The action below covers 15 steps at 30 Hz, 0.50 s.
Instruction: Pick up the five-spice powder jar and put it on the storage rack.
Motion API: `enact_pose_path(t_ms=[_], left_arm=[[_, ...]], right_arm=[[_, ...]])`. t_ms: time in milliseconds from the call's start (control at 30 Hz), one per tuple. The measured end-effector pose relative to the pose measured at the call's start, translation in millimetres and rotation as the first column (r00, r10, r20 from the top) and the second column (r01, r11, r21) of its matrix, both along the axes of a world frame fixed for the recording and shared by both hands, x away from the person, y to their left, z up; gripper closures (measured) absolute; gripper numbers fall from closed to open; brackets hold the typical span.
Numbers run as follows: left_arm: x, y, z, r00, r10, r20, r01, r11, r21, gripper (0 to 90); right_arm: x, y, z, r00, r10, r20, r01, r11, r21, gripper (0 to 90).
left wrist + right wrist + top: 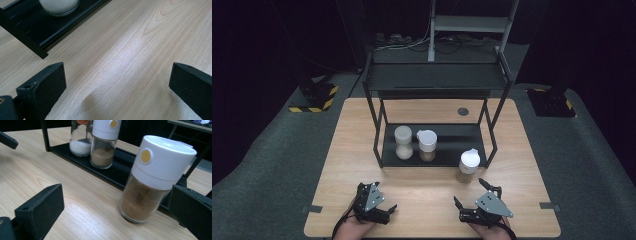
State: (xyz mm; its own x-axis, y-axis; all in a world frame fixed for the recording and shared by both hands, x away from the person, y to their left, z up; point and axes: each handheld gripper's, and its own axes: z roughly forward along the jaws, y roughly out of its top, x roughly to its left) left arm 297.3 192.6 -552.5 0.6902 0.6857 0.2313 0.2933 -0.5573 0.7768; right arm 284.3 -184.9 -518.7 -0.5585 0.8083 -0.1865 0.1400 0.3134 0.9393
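The brown-spice jar (pixel 467 166) stands upright, white cap on top, on the bench (pixel 352 150) just outside the black rack (pixel 435 80), near the right hand-held gripper (pixel 470 192), whose jaws gape empty. Three jars in all: two more (pixel 403 142) (pixel 427 145) stand inside the rack. The left hand-held gripper (pixel 388 200), jaws equally wide, holds nothing; its own view catches one jar's white-filled base (pixel 59 6).
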Motion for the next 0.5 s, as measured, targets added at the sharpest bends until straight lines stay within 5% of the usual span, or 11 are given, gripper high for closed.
enact_pose_path(t_ms=[500], left_arm=[[-0.2, 0.0, 0.1, 1.0000, -0.004, 0.001, 0.004, 1.0000, 0.004, 1.3]], right_arm=[[5.2, -8.4, 2.5, 0.9994, -0.035, 0.006, 0.034, 0.999, 0.010, 0.0]])
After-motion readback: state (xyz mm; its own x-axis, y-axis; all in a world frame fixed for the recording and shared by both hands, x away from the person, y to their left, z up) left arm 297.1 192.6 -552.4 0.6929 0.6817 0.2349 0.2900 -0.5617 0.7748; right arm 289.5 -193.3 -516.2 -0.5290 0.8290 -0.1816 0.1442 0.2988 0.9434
